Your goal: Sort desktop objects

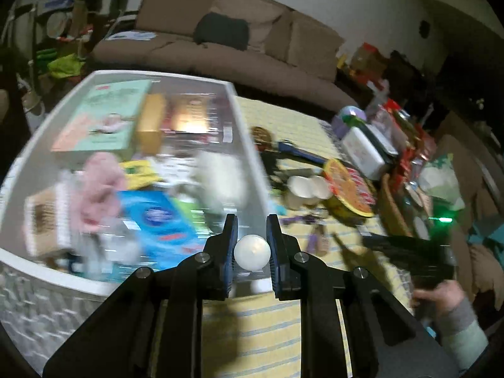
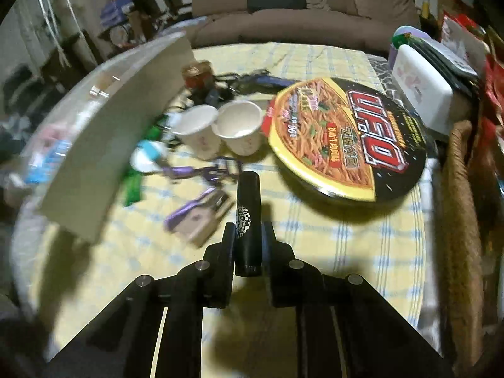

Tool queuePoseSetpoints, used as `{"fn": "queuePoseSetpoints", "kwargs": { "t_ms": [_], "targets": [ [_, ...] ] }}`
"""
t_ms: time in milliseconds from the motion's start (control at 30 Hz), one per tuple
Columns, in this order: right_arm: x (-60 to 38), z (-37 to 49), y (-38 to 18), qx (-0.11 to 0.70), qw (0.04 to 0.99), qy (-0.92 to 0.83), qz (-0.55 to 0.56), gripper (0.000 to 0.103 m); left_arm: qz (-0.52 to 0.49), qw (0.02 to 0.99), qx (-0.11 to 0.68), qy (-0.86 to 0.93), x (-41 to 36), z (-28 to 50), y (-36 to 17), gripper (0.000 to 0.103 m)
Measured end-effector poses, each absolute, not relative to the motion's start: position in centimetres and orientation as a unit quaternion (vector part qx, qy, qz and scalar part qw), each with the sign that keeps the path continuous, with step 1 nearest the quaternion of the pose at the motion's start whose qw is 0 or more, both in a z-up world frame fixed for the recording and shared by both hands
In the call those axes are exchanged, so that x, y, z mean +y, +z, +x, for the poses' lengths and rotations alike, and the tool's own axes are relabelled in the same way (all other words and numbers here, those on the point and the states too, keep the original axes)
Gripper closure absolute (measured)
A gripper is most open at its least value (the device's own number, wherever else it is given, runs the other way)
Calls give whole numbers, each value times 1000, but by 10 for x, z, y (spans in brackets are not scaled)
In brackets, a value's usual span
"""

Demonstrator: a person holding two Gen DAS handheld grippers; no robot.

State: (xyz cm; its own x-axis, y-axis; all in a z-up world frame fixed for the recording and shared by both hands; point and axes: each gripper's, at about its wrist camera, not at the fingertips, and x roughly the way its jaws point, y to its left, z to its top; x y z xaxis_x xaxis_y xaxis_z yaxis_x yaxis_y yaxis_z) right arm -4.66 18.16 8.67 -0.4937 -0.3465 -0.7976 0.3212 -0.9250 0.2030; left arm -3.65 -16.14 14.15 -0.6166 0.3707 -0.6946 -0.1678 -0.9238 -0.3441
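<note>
my left gripper [image 1: 252,252] pinches a white ball [image 1: 252,253] toward the bin [image 1: 245,132] at ten o'clock; my right gripper [image 2: 249,245] clamps a black tube [image 2: 248,220] for sorting.

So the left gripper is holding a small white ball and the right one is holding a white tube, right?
Not quite. The left gripper does hold a small white ball, but the tube in the right gripper is black, with a white speckled mark, as the right wrist view shows.

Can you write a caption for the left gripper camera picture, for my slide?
Left gripper pinches a white ball beside the full white basket.
</note>
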Motion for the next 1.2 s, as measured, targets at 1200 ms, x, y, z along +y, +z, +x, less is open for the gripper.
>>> {"fn": "queuePoseSetpoints", "kwargs": {
  "t_ms": [1200],
  "targets": [
    [-52,-76,131,-25,309,-856,414,69,-433,101,-175,879,-244,-91,128,46]
  ]
}}
